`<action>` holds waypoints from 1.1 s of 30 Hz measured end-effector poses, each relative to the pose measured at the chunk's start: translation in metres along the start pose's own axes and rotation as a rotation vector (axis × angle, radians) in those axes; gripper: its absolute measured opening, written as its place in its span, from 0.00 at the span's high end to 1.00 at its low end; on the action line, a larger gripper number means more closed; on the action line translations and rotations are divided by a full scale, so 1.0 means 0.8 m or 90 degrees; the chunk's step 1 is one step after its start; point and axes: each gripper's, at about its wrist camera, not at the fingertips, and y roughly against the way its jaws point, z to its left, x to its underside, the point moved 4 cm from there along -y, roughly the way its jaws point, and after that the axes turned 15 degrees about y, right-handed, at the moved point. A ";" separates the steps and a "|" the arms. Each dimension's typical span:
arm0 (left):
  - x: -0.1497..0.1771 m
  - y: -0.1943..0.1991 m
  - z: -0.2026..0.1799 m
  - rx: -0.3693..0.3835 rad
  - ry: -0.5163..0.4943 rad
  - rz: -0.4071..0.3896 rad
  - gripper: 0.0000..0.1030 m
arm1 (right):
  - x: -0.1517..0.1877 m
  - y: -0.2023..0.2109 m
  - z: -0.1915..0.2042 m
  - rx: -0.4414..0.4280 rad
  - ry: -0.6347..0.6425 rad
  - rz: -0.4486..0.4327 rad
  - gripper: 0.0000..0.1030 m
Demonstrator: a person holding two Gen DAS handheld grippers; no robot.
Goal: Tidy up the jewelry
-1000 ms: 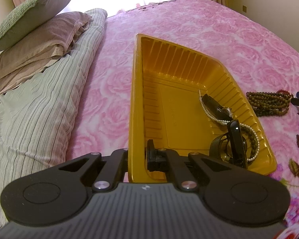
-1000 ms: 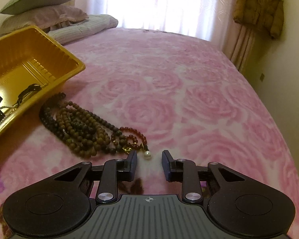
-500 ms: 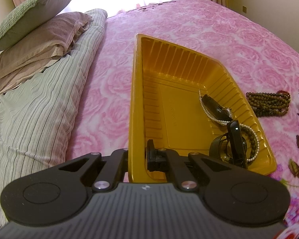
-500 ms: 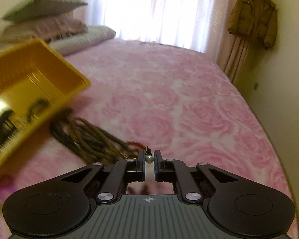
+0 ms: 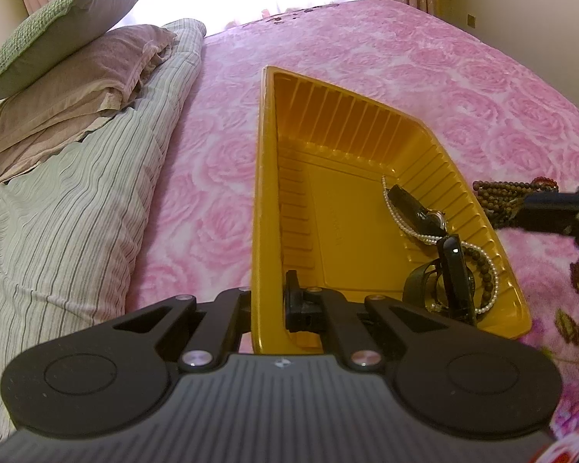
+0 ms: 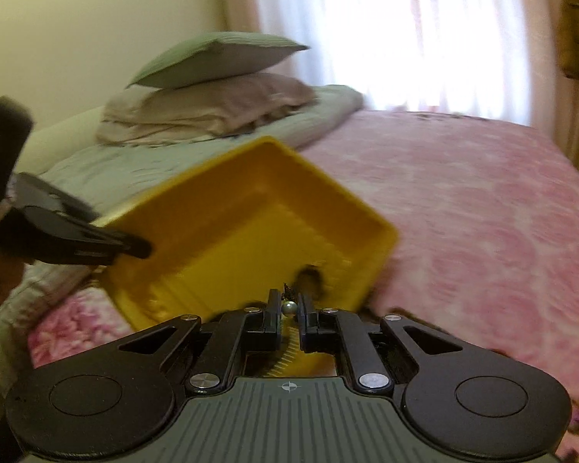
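My left claw (image 5: 268,301) is clamped on the near short wall of a yellow tray (image 5: 351,123), one finger outside the wall and one inside. I judge this grip is there to steady the light plastic tray on the soft bed (image 5: 463,77), so it does not slide or tip while things go in.

The tray sits on the pink rose-patterned bedspread, alongside the striped quilt and stacked pillows (image 5: 69,50) at the bed's left edge. Its near right corner already holds a small heap: a white pearl strand (image 5: 409,227), a dark bead bracelet (image 5: 482,266), and black watch-like pieces (image 5: 453,270) that I cannot identify more closely. The rest of the tray floor is bare.

My right claw (image 6: 289,308) is nearly closed, pinching a small pearl-like bead (image 6: 289,307) between its fingers. A dark strand seems to hang from the bead, but the view is blurred with motion and I cannot tell what hangs below. This claw is over the tray's right long wall, near the heap. In the left view it shows as a dark blurred shape at the right edge, with brown prayer beads (image 5: 498,193) behind it, just outside the tray's right wall. I cannot tell whether those beads rest on the bedspread or hang from the claw.

I judge the step in hand is carrying this piece into the tray. Holding by a single bead gives a firm point, but a trailing length could snag on the tray's rim.
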 end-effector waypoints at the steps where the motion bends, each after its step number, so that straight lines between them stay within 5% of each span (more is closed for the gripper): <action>1: 0.000 0.000 0.000 0.000 0.000 0.000 0.97 | -0.004 -0.004 0.008 -0.007 0.008 -0.002 0.92; 33: 0.000 0.000 0.000 0.002 0.001 0.000 0.97 | -0.002 -0.040 0.034 -0.075 0.023 0.006 0.92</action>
